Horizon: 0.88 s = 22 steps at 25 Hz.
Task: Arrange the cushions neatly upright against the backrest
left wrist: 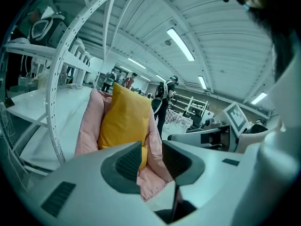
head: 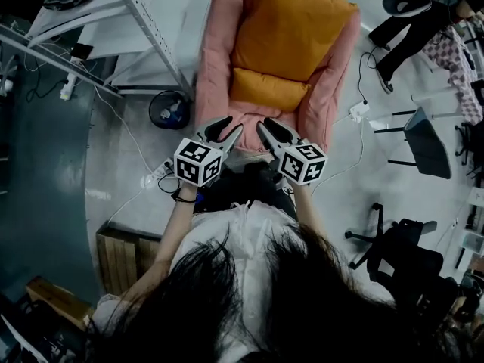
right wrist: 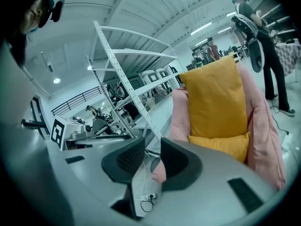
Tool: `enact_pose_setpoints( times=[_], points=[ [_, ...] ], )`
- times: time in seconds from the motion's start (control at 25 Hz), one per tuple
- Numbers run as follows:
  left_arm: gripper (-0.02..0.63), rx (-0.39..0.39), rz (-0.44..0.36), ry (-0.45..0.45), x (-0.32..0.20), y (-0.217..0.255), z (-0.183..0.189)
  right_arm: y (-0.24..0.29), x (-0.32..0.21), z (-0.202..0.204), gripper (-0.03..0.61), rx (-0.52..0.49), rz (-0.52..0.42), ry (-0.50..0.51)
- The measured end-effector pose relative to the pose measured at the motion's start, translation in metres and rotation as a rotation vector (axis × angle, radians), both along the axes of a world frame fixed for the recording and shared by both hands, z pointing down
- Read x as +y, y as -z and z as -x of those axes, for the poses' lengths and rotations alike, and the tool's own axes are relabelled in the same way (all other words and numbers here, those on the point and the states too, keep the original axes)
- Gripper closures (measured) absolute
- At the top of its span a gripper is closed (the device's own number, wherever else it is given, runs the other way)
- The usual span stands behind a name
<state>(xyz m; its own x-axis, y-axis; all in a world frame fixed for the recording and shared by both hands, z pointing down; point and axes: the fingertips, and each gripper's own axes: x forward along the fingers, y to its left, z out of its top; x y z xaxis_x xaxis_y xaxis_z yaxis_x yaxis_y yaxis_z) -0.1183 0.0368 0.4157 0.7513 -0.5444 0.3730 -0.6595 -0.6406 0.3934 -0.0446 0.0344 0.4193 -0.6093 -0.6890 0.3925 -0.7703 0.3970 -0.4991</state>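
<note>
A pink armchair stands ahead of me. A large orange cushion stands upright against its backrest. A small orange cushion lies in front of it on the seat, leaning on its lower edge. My left gripper and right gripper hover side by side just before the seat's front edge, apart from both cushions. In the left gripper view the left gripper has a gap between its pads with nothing in it. The right gripper shows a narrower gap, also empty, with the large cushion beyond it.
A white metal shelf rack stands left of the armchair, with a round dark bin at its foot. Cables and a power strip lie on the floor at the right. Office chairs and a standing person are further right.
</note>
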Motion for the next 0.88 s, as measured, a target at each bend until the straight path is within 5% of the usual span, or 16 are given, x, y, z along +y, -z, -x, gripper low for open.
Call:
enact_pose_setpoints(
  times=[0.4,0.88],
  points=[
    [0.469,0.013,0.018,0.008,0.032,0.002,0.000,0.012,0.020,-0.003,0.467,0.003,-0.013,0.020],
    [0.469,-0.022,-0.012,-0.043,0.114,0.017,-0.072,0.031,0.106,-0.061,0.468,-0.027,-0.067,0.006]
  ],
)
